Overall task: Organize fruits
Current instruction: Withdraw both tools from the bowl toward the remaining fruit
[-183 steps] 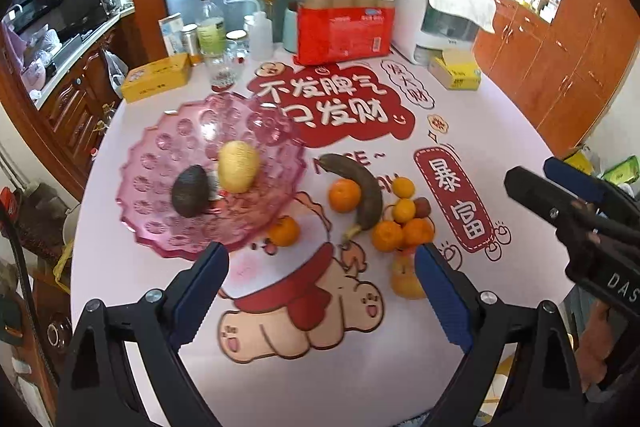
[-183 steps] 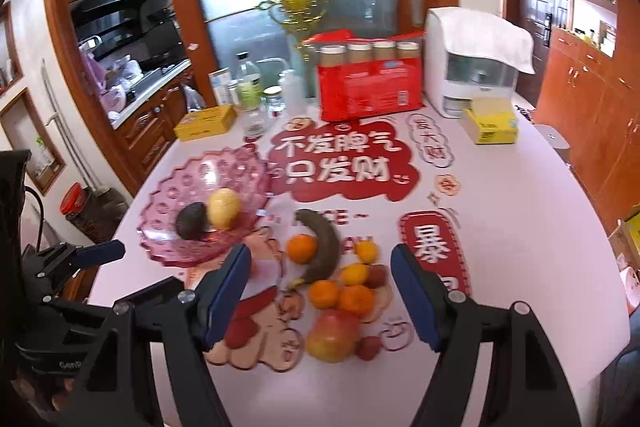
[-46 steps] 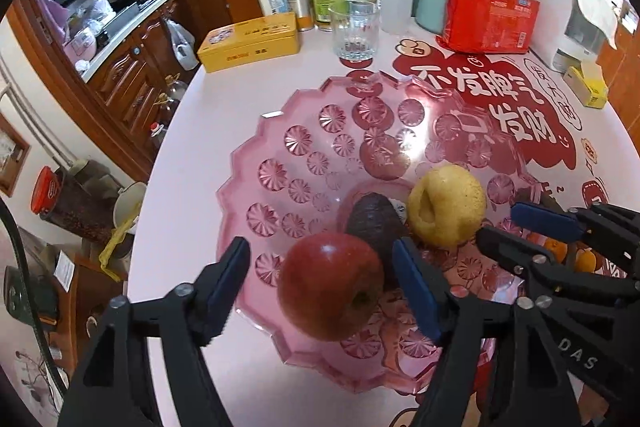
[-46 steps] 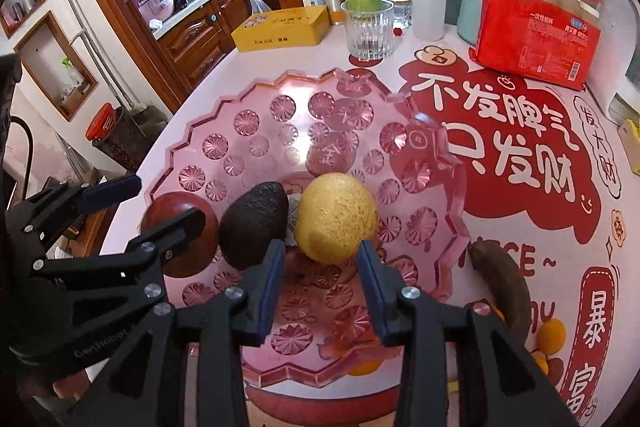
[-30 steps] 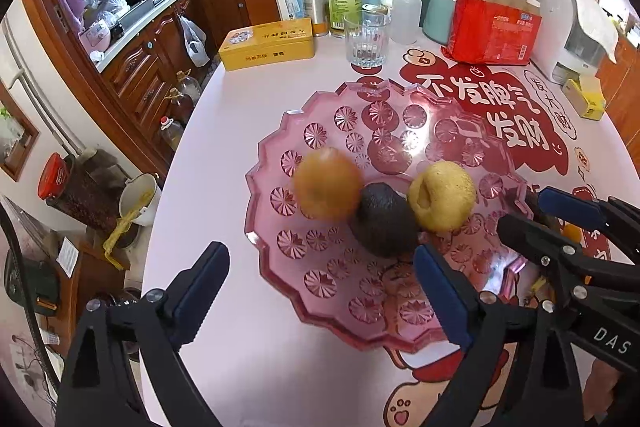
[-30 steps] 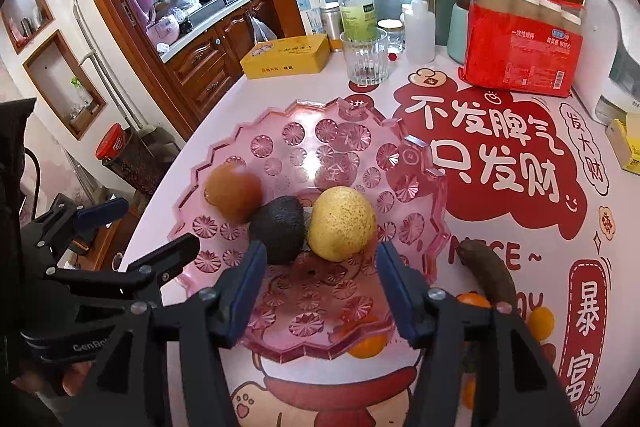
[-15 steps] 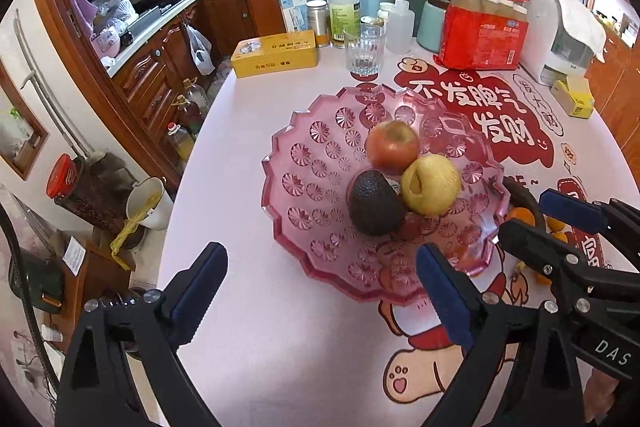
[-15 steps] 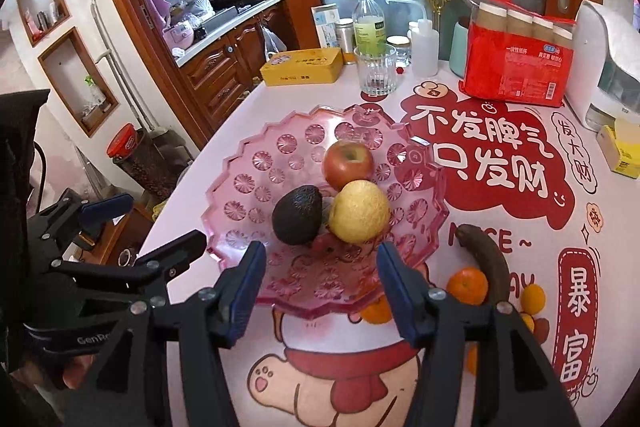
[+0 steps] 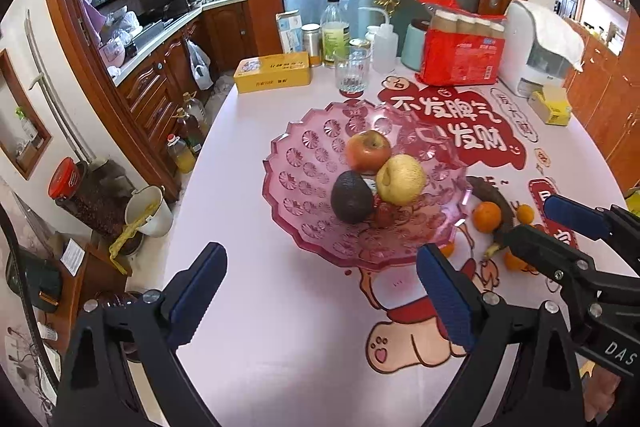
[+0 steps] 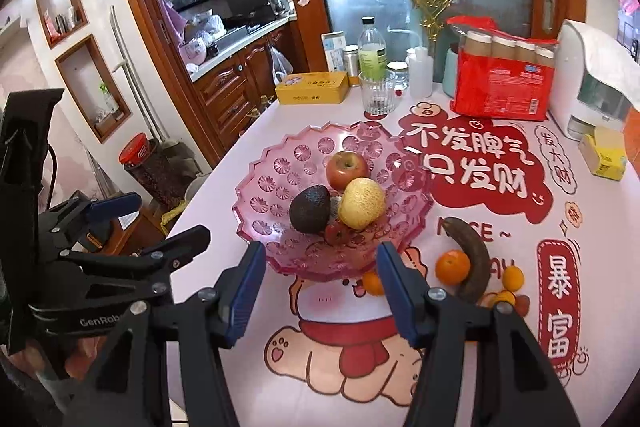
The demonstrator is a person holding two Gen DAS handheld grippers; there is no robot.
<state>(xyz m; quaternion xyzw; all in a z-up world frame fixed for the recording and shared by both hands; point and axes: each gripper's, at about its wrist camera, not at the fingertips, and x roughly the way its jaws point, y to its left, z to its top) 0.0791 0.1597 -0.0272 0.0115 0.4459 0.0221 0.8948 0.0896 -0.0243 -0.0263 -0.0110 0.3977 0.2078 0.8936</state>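
A pink glass fruit bowl [image 9: 296,163] [image 10: 272,179] holds a red apple [image 9: 367,150] [image 10: 346,165], a yellow pear [image 9: 401,179] [image 10: 361,203], a dark avocado [image 9: 351,197] [image 10: 310,209] and a small red fruit [image 10: 335,233]. A brown banana [image 10: 470,259], oranges [image 10: 453,267] [image 9: 486,215] and small fruits lie on the table right of the bowl. My left gripper [image 9: 318,297] is open and empty, in front of the bowl. My right gripper [image 10: 320,291] is open and empty, just before the bowl's near rim.
At the table's back stand a yellow tin [image 9: 273,71], a glass [image 9: 352,74], bottles [image 9: 335,35], a red package [image 9: 460,59] and a white appliance [image 9: 536,51]. The table's left edge [image 9: 192,187] drops to a floor with jars and a pot.
Both grippers have pulled back and up from the bowl. The apple that the left gripper let go of has rolled to rest behind the pear.
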